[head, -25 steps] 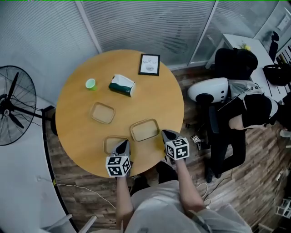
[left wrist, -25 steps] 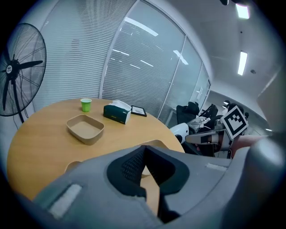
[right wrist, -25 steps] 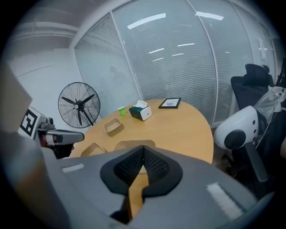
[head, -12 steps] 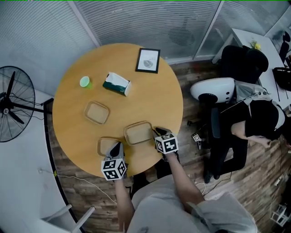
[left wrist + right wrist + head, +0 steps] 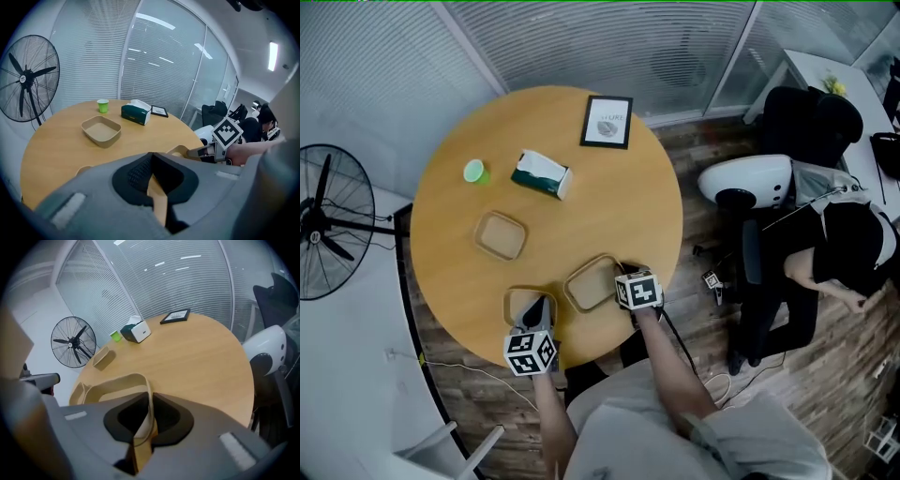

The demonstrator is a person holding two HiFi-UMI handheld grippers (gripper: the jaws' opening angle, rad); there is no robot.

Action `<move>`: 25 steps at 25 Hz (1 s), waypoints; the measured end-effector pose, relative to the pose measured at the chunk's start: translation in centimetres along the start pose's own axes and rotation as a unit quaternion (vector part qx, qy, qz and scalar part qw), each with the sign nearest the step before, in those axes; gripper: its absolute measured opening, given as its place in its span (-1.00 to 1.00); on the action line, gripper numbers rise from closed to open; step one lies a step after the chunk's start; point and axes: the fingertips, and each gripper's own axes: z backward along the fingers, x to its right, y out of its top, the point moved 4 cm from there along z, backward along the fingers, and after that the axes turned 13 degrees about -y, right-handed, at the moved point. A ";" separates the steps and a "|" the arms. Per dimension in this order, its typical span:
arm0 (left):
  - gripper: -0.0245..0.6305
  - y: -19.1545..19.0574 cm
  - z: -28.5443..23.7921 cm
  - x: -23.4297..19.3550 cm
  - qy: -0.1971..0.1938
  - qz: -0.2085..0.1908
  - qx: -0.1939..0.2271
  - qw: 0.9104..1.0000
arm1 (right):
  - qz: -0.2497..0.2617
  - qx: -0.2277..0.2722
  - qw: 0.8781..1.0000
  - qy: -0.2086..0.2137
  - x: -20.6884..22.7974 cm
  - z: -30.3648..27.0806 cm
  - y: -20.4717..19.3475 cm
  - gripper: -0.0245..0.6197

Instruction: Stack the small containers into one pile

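Three shallow tan containers lie on the round wooden table (image 5: 609, 187). The free container (image 5: 500, 234) sits left of centre, and it shows again as the free container (image 5: 101, 130). My left gripper (image 5: 539, 311) is shut on the near rim of the near-left container (image 5: 523, 302); a tan strip of that rim (image 5: 158, 199) stands between the jaws of the left gripper (image 5: 152, 171). My right gripper (image 5: 619, 277) is shut on the right rim of the near-right container (image 5: 591, 283), which sits turned at an angle. In the right gripper view that container (image 5: 119, 385) runs out from the right gripper (image 5: 151, 401).
A green cup (image 5: 473, 171), a tissue box (image 5: 539, 174) and a framed picture (image 5: 607, 122) stand on the far half of the table. A standing fan (image 5: 323, 225) is at the left. At the right are office chairs (image 5: 745, 183) and a seated person (image 5: 848, 248).
My right gripper has moved in from the table's edge onto the near-right container's rim, and that container has turned. The left gripper has stayed on its container.
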 end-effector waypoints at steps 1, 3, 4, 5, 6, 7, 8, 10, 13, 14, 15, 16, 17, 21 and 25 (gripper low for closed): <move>-0.91 0.1 -0.1 -0.3 -0.004 -0.003 0.000 1.000 | -0.006 0.002 1.000 -0.005 0.1 0.1 -0.1 -0.84; -0.91 0.4 -0.2 -0.9 -0.015 -0.015 -0.002 1.000 | -0.025 0.007 1.000 -0.018 0.4 0.4 -0.3 -0.86; -0.91 0.5 -0.2 -1.3 -0.022 -0.022 -0.004 0.999 | -0.035 0.011 0.999 -0.027 0.7 0.6 -0.4 -0.86; -0.91 0.6 -0.2 -1.7 -0.030 -0.029 -0.007 0.999 | -0.048 0.016 0.998 -0.036 0.9 0.8 -0.4 -0.86; -0.91 0.7 -0.1 -2.3 -0.037 -0.035 -0.009 0.999 | -0.063 0.022 0.997 -0.045 1.2 1.1 -0.4 -0.86; -0.91 0.8 0.1 -2.9 -0.044 -0.039 -0.012 0.998 | -0.081 0.027 0.995 -0.055 1.3 1.5 -0.4 -0.86; -0.91 0.9 0.4 -3.6 -0.050 -0.041 -0.014 0.998 | -0.097 0.031 0.993 -0.066 1.4 1.9 -0.6 -0.86; -0.91 1.0 0.9 -5.0 -0.065 -0.047 -0.019 0.997 | -0.125 0.040 0.987 -0.088 1.3 3.0 -1.0 -0.87; -0.91 1.3 1.5 -6.7 -0.090 -0.060 -0.028 0.994 | -0.168 0.062 0.978 -0.110 0.5 4.5 -1.5 -0.87; -0.91 1.4 1.6 -7.2 -0.099 -0.066 -0.032 0.992 | -0.179 0.068 0.975 -0.117 0.1 5.0 -1.8 -0.87; -0.91 1.5 1.7 -7.6 -0.108 -0.072 -0.035 0.991 | -0.187 0.074 0.972 -0.124 -0.3 5.5 -2.0 -0.87; -0.91 1.6 1.8 -8.0 -0.118 -0.078 -0.039 0.989 | -0.196 0.079 0.969 -0.130 -0.8 5.9 -2.2 -0.87; -0.91 1.8 1.8 -8.2 -0.127 -0.084 -0.042 0.987 | -0.206 0.085 0.966 -0.134 -1.3 6.4 -2.4 -0.87; -0.91 2.6 2.0 -8.9 -0.165 -0.116 -0.054 0.978 | -0.237 0.107 0.954 -0.147 -3.5 7.7 -3.2 -0.87; -0.91 2.9 2.1 -9.1 -0.206 -0.148 -0.065 0.965 | -0.266 0.133 0.941 -0.163 -5.6 9.2 -4.0 -0.87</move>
